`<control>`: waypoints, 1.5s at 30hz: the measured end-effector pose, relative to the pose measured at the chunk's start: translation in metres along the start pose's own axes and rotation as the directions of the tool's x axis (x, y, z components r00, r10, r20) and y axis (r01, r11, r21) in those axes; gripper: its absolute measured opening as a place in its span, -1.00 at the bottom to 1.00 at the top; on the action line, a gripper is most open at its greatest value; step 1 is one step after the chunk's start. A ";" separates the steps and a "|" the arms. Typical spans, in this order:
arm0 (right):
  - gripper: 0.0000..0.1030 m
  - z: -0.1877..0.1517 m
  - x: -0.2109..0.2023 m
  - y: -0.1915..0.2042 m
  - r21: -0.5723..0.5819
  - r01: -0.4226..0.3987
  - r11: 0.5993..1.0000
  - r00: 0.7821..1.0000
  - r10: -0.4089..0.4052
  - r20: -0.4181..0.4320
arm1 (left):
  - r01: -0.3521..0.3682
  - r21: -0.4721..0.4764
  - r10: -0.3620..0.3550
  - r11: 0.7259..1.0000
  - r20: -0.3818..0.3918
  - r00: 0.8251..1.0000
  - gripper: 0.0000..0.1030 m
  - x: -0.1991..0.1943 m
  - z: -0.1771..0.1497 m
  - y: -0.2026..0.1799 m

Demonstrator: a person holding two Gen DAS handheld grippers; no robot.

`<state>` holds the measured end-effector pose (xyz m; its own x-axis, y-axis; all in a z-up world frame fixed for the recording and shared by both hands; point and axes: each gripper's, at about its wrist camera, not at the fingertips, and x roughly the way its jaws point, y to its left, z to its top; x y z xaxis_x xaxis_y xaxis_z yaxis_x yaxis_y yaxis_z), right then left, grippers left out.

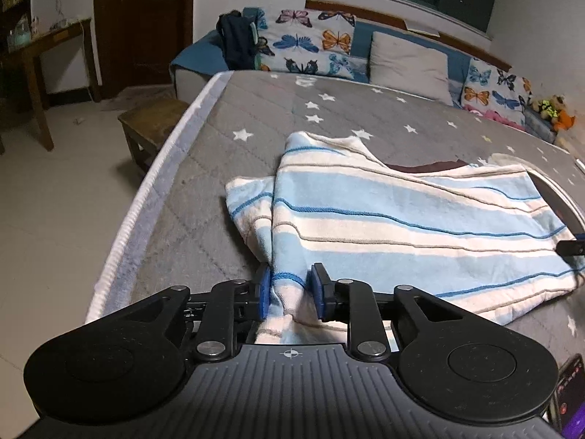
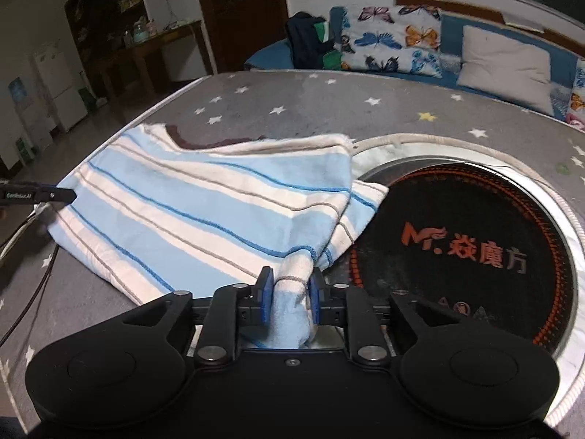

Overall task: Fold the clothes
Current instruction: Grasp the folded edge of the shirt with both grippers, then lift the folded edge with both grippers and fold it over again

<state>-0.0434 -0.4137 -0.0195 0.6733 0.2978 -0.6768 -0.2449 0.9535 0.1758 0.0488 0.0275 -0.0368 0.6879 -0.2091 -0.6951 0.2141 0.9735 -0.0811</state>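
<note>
A blue-and-white striped garment lies folded over on the grey star-patterned table cover; a dark maroon edge shows at its far side. My left gripper is shut on a bunched near corner of it. In the right wrist view the same striped garment stretches leftward, and my right gripper is shut on its other near corner. The left gripper's tip shows at the garment's left edge. One sleeve corner drapes onto the round black cooktop.
The cooktop is set in the table with a metal rim. A sofa with butterfly cushions and a grey pillow stands behind. A wooden stool and side table are at the left. A phone lies near right.
</note>
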 end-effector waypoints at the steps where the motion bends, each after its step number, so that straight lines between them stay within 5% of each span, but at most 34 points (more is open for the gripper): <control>1: -0.38 0.002 0.001 -0.002 0.009 0.009 1.000 1.000 -0.009 0.010 | -0.003 -0.004 0.003 1.000 0.005 1.000 -0.37 0.000 0.001 0.001; 6: -0.03 0.013 0.016 -0.009 0.033 0.031 0.999 0.999 -0.032 0.041 | -0.029 -0.020 0.029 0.999 0.030 0.999 -0.09 0.005 0.011 0.008; 8: -0.03 0.015 0.022 -0.011 0.052 0.033 0.998 0.998 -0.035 0.042 | -0.037 -0.032 0.038 0.999 0.022 0.999 0.05 0.012 0.016 0.009; 16: -0.03 0.012 0.037 -0.015 0.102 0.039 0.994 0.998 -0.044 0.051 | -0.022 -0.051 0.022 0.998 -0.010 1.000 0.06 0.032 0.023 0.011; 19: -0.05 0.015 0.033 -0.011 0.098 0.031 0.995 0.997 -0.039 0.071 | -0.006 -0.054 0.005 0.999 -0.020 1.000 -0.02 0.035 0.023 0.007; 24: -0.65 0.021 0.019 -0.001 0.087 0.006 0.996 0.993 -0.017 0.119 | 0.012 -0.069 -0.013 0.998 -0.017 1.000 -0.40 0.035 0.022 0.001; 26: -0.69 0.024 0.014 0.003 0.082 -0.004 0.997 0.990 -0.008 0.138 | 0.014 -0.077 -0.015 0.997 -0.005 1.000 -0.63 0.030 0.022 -0.001; 33: -0.74 0.033 -0.004 0.016 0.064 -0.037 0.997 0.979 0.024 0.203 | 0.078 -0.106 -0.069 0.991 0.092 0.993 -0.72 -0.008 0.031 -0.007; 38: -0.76 0.050 -0.025 0.038 0.023 -0.051 0.998 0.964 0.043 0.261 | 0.133 -0.081 -0.116 0.988 0.189 0.975 -0.74 -0.043 0.044 -0.021; 45: -0.77 0.084 -0.048 0.062 -0.066 -0.041 0.997 0.937 0.061 0.343 | 0.183 -0.018 -0.166 0.983 0.347 0.923 -0.89 -0.091 0.074 -0.043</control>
<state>-0.0323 -0.3650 0.0841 0.8554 0.3538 -0.3783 -0.3178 0.9352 0.1559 0.0282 -0.0025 0.0826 0.8401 -0.3866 -0.3804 0.3238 0.9202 -0.2200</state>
